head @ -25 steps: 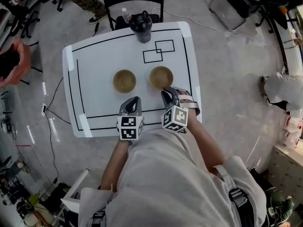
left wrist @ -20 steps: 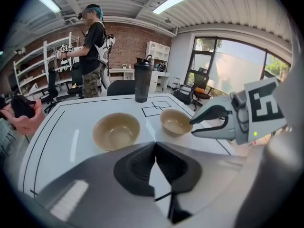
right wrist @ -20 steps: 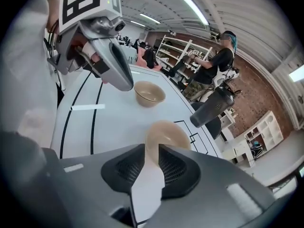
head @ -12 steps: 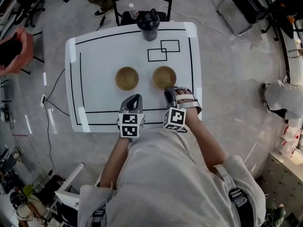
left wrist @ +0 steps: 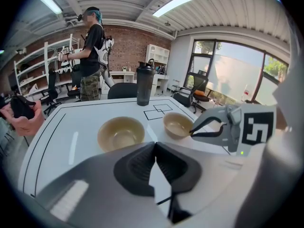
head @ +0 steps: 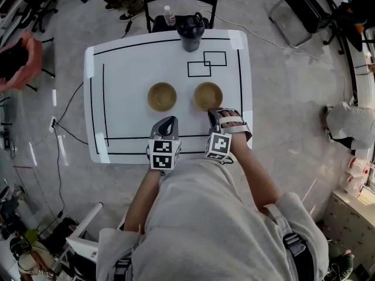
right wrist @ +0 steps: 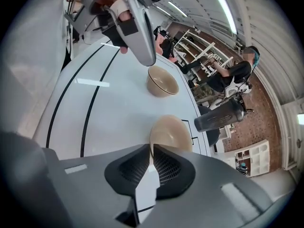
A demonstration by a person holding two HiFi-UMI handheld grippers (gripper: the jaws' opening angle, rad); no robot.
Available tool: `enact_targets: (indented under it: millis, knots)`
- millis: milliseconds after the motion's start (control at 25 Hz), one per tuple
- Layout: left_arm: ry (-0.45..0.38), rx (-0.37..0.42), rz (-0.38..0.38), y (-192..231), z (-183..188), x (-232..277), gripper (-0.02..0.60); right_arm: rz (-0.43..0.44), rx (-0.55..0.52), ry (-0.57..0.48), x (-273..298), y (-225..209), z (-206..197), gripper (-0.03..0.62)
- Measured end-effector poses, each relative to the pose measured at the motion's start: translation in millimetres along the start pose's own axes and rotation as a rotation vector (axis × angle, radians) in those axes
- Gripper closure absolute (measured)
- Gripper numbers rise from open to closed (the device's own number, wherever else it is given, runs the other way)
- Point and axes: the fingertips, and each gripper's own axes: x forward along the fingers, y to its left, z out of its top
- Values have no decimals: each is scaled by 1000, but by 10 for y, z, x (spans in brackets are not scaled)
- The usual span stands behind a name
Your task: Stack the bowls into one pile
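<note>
Tan bowls unstacked, both grippers clenched

The left bowl (head: 162, 96) and right bowl (head: 208, 96) sit side by side, apart, on the white table (head: 126, 69). The left gripper (head: 168, 122) and right gripper (head: 214, 115) hover just short of them, jaws pressed together, gripping nothing.
</note>
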Motion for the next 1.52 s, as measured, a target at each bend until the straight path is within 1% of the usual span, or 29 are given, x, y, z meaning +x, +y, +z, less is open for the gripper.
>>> enact_targets:
  millis: [160,760,1120,1520]
  knots:
    - [-15,6,-5,41,14,-43,578,-33,-7,11,-44,-51,44,585]
    - [-59,-31,7,328,-84,-289,578,-101,-2,47,-186,-134,312,581]
    - [-82,-49,7,452,-127,-414,578,-134,0,48,-302,-204,516,579]
    - [-116,-55,4,498,-45,-533,578,-184,-1,22,-501,-374,744,579]
